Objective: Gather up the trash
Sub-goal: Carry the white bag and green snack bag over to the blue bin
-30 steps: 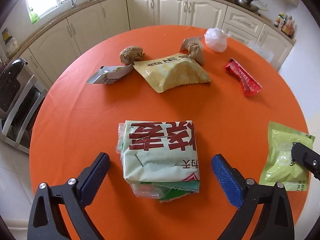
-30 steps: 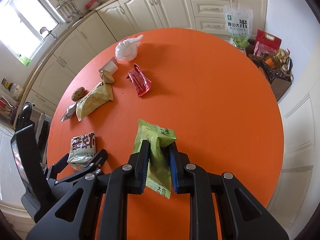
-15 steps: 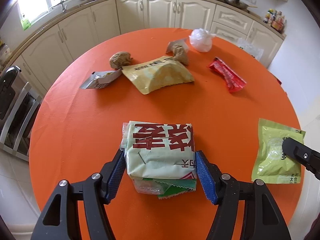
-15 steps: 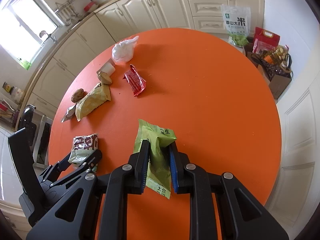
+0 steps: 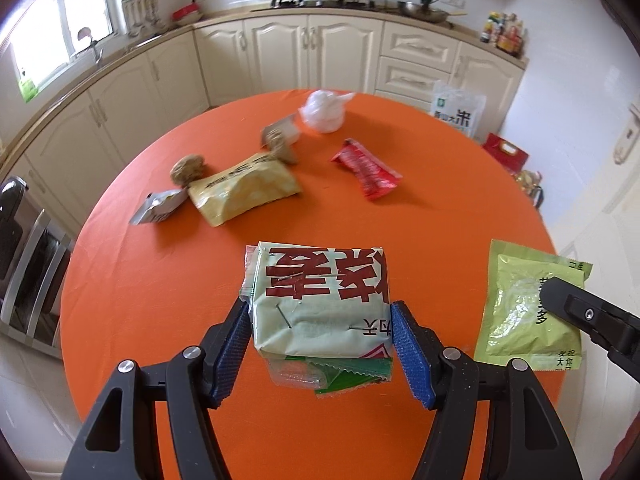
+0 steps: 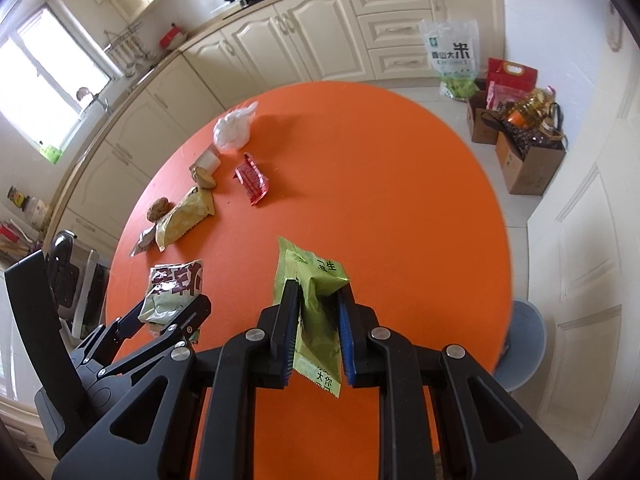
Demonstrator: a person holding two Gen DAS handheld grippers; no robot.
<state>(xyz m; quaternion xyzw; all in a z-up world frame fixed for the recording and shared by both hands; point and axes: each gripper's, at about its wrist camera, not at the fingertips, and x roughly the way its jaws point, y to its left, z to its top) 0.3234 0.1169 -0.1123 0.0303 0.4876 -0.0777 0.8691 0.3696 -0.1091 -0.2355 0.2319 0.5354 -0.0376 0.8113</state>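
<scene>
Two grips: both clamped on wrappers above the round orange table (image 6: pixel 400 208)
Left gripper (image 5: pixel 320 344): pinches pale red-lettered packet bundle (image 5: pixel 320 300)
Right gripper (image 6: pixel 318 332): squeezes crumpled green foil packet (image 6: pixel 312 304)
Beyond fingers: yellow snack bag (image 5: pixel 244 190), red wrapper (image 5: pixel 366 170)

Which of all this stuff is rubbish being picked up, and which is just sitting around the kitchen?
Rubbish for the job:
- pale packet with red writing, in the left tongs
- green packet, in the right tongs
- red wrapper
- yellow bag
- white plastic bag

Just lying about:
- rice bag
- cardboard boxes
- pans
</scene>
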